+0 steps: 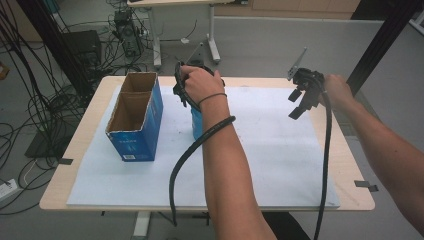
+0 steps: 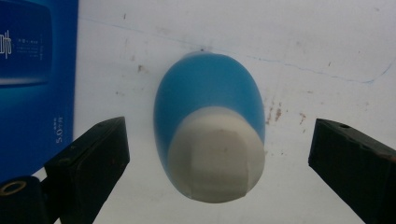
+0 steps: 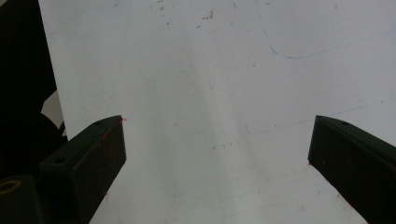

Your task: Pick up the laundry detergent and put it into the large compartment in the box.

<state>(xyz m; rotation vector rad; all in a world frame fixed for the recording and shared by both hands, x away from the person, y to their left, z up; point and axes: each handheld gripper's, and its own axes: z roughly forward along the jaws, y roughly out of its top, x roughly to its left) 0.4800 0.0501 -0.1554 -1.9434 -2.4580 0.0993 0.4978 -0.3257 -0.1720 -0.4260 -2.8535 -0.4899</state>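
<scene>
The left gripper (image 1: 186, 92) hovers right over a blue bottle (image 2: 209, 116) with a pale cap (image 2: 215, 154), and its jaws stand wide apart, one on each side, neither touching. The bottle stands upright on the white sheet (image 1: 260, 150), just right of the blue carton (image 1: 136, 116), near the far middle of the table (image 1: 85, 130). From the left gripper view we look straight down on it: cap towards us, body running away below, so its long axis points up into the gap between the jaws. That's the relation that counts here. The bottle sits between the jaws, a touch nearer the left-hand one in that view, with clear space on both flanks.

Over on the right, the right gripper (image 1: 302, 97) hangs above the far right of the sheet, well apart from the bottle, jaws spread wide too and nothing between them but bare sheet. So the left hand (image 1: 200, 82) is plainly the nearer one. My guess: it drops a little and closes across the bottle's body below the cap. The carton's two open compartments sit just to the left, a likely place for it.
</scene>
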